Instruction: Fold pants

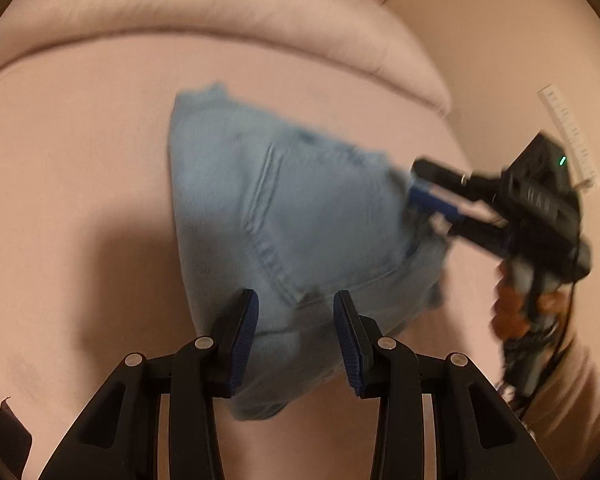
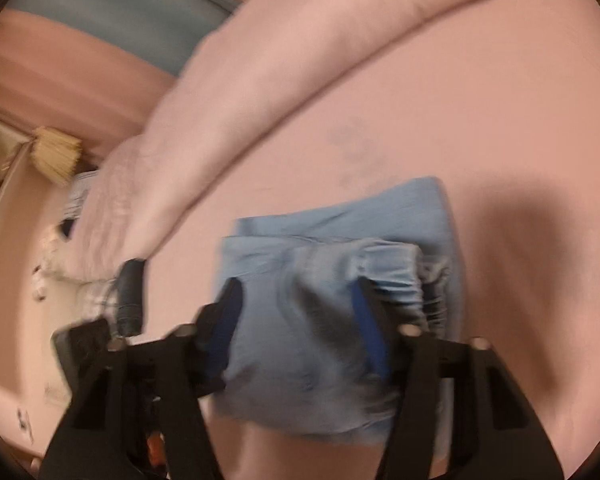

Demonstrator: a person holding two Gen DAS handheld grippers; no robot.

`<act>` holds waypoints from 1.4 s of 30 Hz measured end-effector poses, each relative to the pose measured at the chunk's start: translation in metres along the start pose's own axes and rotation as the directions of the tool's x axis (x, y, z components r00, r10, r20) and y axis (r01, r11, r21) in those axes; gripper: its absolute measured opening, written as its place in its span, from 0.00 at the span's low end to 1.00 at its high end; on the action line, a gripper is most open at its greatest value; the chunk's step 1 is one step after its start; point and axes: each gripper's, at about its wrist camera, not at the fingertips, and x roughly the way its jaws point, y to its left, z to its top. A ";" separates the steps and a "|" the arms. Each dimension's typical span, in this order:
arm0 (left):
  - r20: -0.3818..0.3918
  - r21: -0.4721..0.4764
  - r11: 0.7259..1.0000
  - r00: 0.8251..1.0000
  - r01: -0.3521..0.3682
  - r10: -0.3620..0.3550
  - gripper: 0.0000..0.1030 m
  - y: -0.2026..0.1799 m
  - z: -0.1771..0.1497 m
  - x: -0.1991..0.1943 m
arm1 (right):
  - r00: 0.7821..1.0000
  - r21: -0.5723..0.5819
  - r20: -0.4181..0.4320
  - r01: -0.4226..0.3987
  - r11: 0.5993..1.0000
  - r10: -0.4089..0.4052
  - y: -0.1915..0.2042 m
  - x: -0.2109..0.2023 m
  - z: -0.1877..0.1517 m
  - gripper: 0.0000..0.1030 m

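Light blue denim pants [image 1: 284, 216] lie folded into a compact bundle on a pink bed sheet [image 1: 80, 160]. My left gripper [image 1: 296, 320] is open, its blue pads on either side of the bundle's near edge. My right gripper [image 1: 424, 196] shows in the left wrist view at the bundle's right edge by the waistband. In the right wrist view the pants [image 2: 312, 340] fill the gap of the right gripper [image 2: 300, 300], whose jaws stand wide apart over the cloth. The view is motion-blurred.
A pink pillow or duvet roll [image 1: 228, 12] lies along the far side of the bed and also shows in the right wrist view [image 2: 260, 72]. A straw broom [image 2: 56, 152] and clutter sit past the bed's left edge. A ruler [image 1: 572, 136] shows at right.
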 end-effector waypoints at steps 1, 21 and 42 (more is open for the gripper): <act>0.006 -0.019 1.000 1.000 0.007 -0.006 0.37 0.005 -0.002 0.004 | 1.000 0.012 0.000 -0.007 1.000 0.007 -0.004 0.003 0.001 0.31; 0.163 0.090 0.923 0.920 -0.374 0.357 0.82 -0.118 0.010 -0.191 | 0.870 -0.421 0.151 0.486 0.766 -0.469 0.181 -0.158 -0.078 0.84; 0.263 0.110 0.897 0.882 -0.429 0.390 0.84 -0.196 -0.002 -0.351 | 0.843 -0.404 0.288 0.538 0.740 -0.455 0.304 -0.288 -0.106 0.84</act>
